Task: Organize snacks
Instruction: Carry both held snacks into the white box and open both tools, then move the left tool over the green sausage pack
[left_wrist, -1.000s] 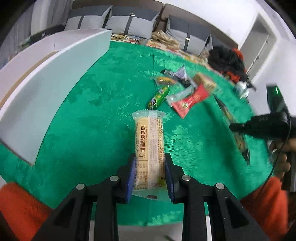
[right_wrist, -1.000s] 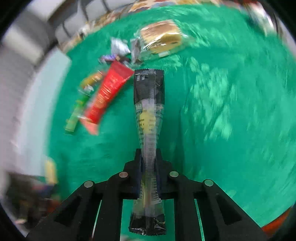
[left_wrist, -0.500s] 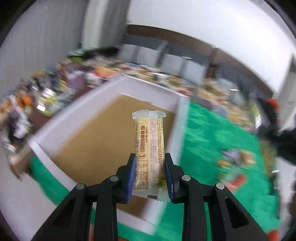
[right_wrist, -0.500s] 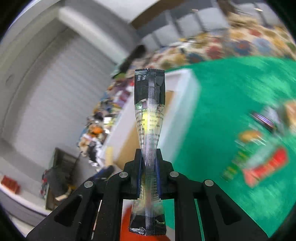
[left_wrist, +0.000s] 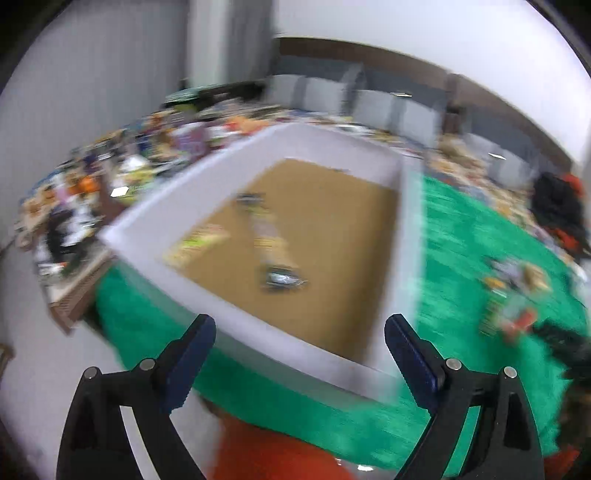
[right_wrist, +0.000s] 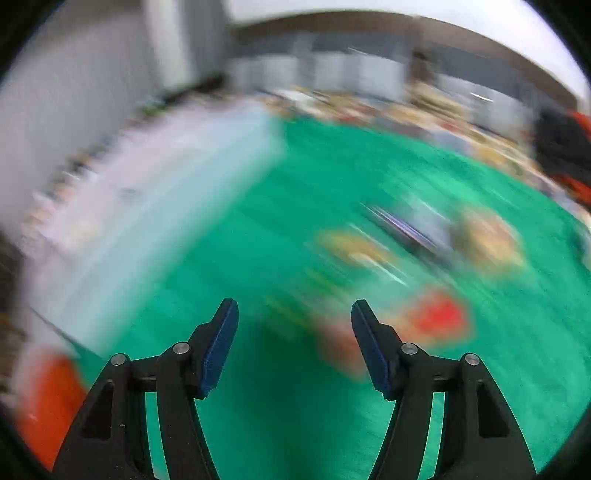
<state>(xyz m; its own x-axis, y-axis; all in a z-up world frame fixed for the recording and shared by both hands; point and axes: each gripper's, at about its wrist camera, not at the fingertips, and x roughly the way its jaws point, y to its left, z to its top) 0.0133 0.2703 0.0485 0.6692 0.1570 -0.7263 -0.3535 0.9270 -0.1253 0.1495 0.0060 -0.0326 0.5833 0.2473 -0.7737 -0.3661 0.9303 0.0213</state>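
Note:
My left gripper (left_wrist: 300, 341) is open and empty above the near edge of a white box (left_wrist: 155, 206) with a brown floor. Two blurred snack packets lie inside it: a long dark-ended one (left_wrist: 269, 240) and a yellowish one (left_wrist: 195, 245). My right gripper (right_wrist: 294, 334) is open and empty over the green cloth (right_wrist: 258, 229). Ahead of it lies a blurred pile of snacks, among them a red packet (right_wrist: 437, 317) and a brownish bread pack (right_wrist: 487, 242). The same pile (left_wrist: 513, 291) shows at the right of the left wrist view.
The white box's outer wall (right_wrist: 147, 206) is left of the right gripper. A cluttered surface (left_wrist: 92, 192) lies beyond the box. Grey sofa cushions (left_wrist: 369, 99) and a dark bag (left_wrist: 557, 199) are at the back. An orange sleeve (left_wrist: 273, 454) is below.
Both grippers have opened and let go of their packets, which now lie in the white box. The right gripper has swung back toward the snack pile on the green cloth.

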